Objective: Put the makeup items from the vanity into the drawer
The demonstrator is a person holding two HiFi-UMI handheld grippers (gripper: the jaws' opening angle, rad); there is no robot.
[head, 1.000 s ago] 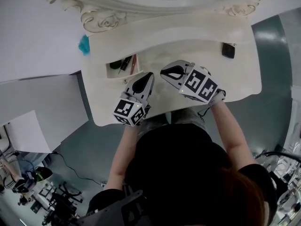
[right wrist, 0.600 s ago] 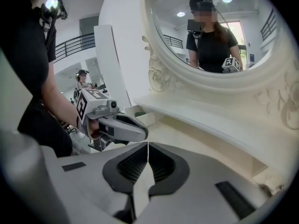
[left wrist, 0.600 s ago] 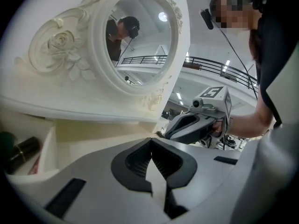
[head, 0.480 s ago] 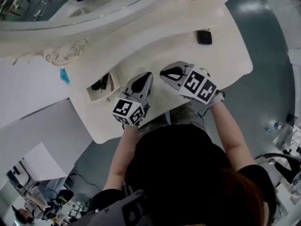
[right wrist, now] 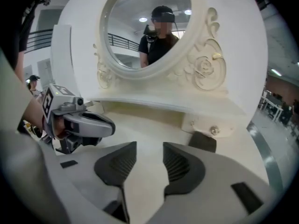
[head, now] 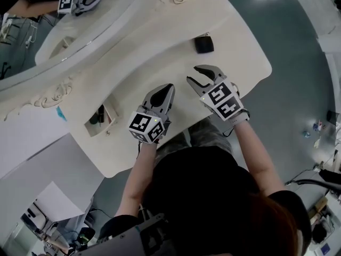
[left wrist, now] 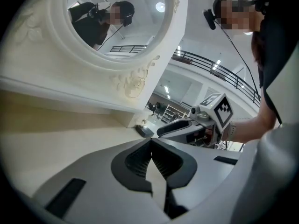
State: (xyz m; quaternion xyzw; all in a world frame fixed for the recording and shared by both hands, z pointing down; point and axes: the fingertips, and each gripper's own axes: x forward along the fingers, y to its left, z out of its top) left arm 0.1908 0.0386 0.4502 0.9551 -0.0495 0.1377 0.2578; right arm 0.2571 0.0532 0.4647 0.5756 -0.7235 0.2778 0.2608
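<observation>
— Since a second ago, swings the left hand-held gripper and the right hand-held gripper along the desk, away from the open drawer and toward the black compact. Has just been spreading the right one's jaws, with nothing between them.
— And the left?
— Pressed together, empty, hovering just beside the right.
— Which step, then?
— Looks like reaching for the compact, lying flat toward the back of the desk, apart from everything else. Seems the last loose item; already shows dark pieces in the drawer.
— Needs what next?
— Probably calls for going forward, straddling the compact, closing, then carrying it back to the drawer.
— Surroundings?
— Cream carved top under an oval mirror; glossy grey-green floor; a railing in the hall behind.
</observation>
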